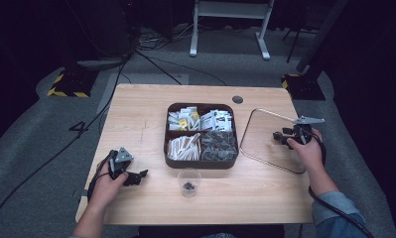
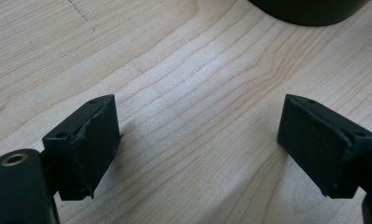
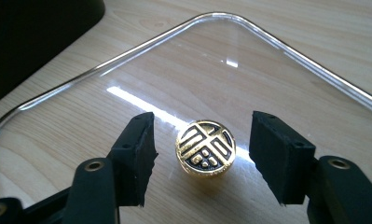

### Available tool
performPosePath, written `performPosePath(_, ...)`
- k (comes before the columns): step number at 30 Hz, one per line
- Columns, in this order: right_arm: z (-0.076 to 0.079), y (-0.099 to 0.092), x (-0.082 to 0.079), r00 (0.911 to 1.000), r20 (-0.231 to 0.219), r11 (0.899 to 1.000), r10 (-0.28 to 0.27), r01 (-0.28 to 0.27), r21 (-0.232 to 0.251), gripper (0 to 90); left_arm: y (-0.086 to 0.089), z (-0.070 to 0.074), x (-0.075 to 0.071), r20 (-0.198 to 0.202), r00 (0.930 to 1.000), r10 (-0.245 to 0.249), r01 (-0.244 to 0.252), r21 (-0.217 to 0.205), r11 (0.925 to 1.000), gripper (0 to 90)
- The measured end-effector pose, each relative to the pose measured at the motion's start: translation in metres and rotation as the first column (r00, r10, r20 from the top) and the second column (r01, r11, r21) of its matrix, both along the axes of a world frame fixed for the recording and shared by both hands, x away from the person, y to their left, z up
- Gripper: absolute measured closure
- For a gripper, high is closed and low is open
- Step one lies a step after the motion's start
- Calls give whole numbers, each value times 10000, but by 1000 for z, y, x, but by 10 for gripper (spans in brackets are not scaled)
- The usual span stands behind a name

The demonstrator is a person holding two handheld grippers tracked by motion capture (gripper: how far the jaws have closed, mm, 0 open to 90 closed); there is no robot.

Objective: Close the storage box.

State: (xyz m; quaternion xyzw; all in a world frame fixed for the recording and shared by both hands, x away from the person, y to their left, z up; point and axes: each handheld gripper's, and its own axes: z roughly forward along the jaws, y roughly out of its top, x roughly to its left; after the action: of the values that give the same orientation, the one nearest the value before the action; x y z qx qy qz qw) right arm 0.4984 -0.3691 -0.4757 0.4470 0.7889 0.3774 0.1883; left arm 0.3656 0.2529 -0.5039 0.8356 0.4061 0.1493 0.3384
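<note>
A clear glass lid (image 1: 262,136) with a metal rim lies flat on the wooden table at the right. At its middle stands a round gold knob (image 3: 206,148) with a black pattern on top. My right gripper (image 3: 203,126) straddles that knob, one pad on each side with a gap between each pad and the knob, so it is open. In the high view the right gripper (image 1: 280,136) sits over the lid, held from the right. My left gripper (image 1: 136,177) rests near the table's front left, open over bare wood (image 2: 197,112) with nothing between its pads.
A dark tray (image 1: 200,163) with four compartments of packets, wooden sticks and dark pieces stands mid-table, just left of the lid. A small clear cup (image 1: 189,181) with dark bits in it stands in front of the tray. Cables run over the floor behind the table.
</note>
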Motion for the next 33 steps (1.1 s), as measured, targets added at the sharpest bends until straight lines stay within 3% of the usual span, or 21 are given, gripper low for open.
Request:
performPosePath(13,-14,2,3,9986,-525,9988,-76,50,-491,512,0,0,0,0,10000,-2,2,1,10000,133)
performPosePath(16,-15,2,3,9989,-444,9989,-168,148,-442,534,0,0,0,-1,10000,0,0,-3,10000,133)
performPosePath(19,-14,3,3,9993,-381,9975,-21,-6,-700,578,0,0,0,-2,10000,-3,3,-2,10000,133)
performPosePath(33,-15,2,2,9995,-281,9977,141,-159,-660,586,0,0,0,-1,10000,-2,2,-2,10000,133)
